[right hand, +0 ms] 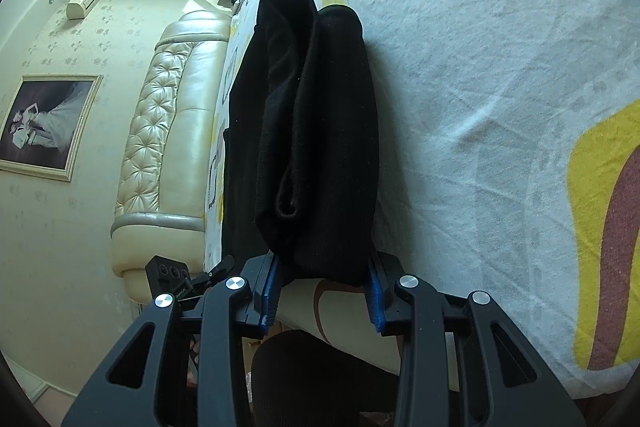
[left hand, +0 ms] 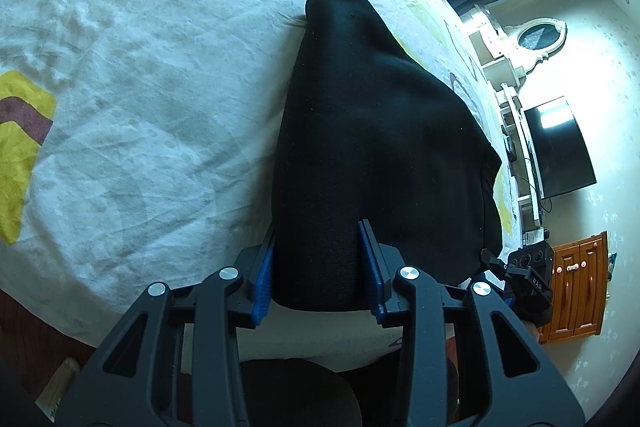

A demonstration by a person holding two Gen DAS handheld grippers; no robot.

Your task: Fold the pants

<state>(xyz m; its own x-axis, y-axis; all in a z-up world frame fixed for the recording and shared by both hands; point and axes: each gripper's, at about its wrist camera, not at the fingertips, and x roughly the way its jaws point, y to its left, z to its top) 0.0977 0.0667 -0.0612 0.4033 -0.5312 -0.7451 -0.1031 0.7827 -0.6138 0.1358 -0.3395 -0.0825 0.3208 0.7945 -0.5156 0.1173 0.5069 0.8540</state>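
Observation:
Black pants (left hand: 360,131) lie folded into a thick bundle on the white patterned bedsheet (left hand: 140,107), near the bed's front edge. My left gripper (left hand: 316,259) has its blue-padded jaws on both sides of the near end of the bundle, closed on it. In the right wrist view the pants (right hand: 316,131) show as stacked folded layers. My right gripper (right hand: 324,287) is closed on the near end of the bundle too. The other gripper shows at the edge of each view.
The bed's front edge runs just below both grippers. A tufted cream headboard (right hand: 160,131) is left in the right wrist view. A TV (left hand: 556,147), white shelves and a wooden cabinet (left hand: 576,287) stand by the wall in the left wrist view.

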